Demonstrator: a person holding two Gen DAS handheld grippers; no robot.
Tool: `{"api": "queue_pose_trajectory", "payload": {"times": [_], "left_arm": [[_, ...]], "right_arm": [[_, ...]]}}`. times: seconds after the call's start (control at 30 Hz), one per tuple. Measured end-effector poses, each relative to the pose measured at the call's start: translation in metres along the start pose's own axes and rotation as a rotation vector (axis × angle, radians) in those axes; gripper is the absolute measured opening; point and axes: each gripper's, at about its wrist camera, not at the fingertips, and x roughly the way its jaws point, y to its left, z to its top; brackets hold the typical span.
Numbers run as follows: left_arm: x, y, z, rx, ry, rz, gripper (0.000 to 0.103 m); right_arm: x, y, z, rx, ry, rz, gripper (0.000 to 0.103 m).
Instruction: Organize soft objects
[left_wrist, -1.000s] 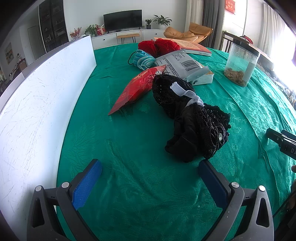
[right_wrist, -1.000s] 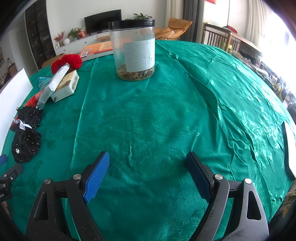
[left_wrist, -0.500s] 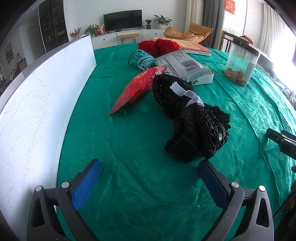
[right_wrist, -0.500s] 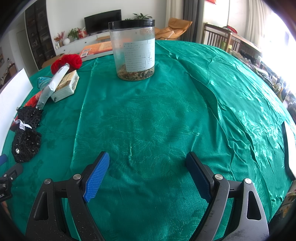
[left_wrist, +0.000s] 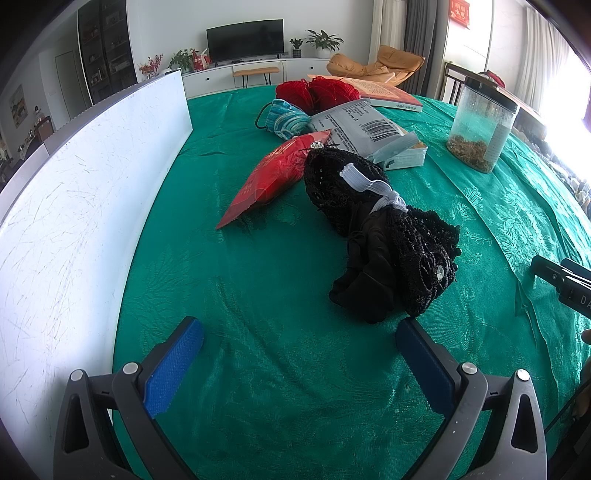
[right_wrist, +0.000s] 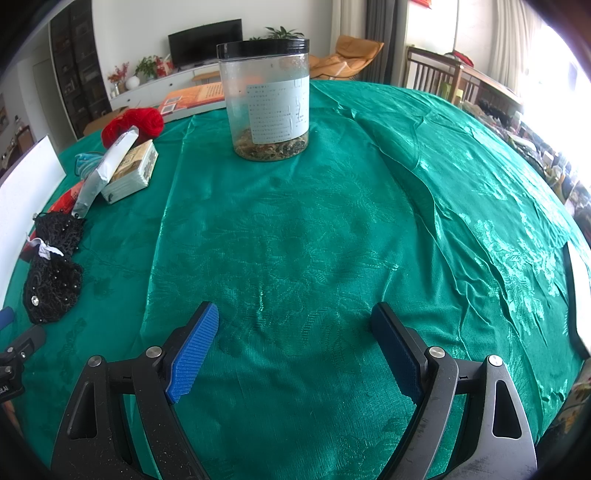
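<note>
Green damask cloth (left_wrist: 280, 280) covers the table in a living room with a television (left_wrist: 245, 40) at 12 o'clock. From the left wrist, the left gripper (left_wrist: 299, 338) gapes wide and empty; the black lace bundle (left_wrist: 384, 236) lies just past its 1 o'clock finger, red yarn (left_wrist: 317, 90) farther off, a white board (left_wrist: 81, 192) walling 9 o'clock. The right wrist view alone shows open cloth ahead: the right gripper (right_wrist: 295, 334) spreads wide over nothing, a jar (right_wrist: 267, 101) at 12 o'clock, the table's edge at 3.
</note>
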Motion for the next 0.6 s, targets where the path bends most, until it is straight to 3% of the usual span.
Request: {"api": "queue_pose_trajectory", "payload": {"times": [0.6], "left_arm": [[-0.0071,0.0067,-0.0064,0.015,-0.009,-0.010,0.103]], "right_arm": [[0.0006,0.0014,0.0000,-0.001,0.000,0.001,0.087]]}}
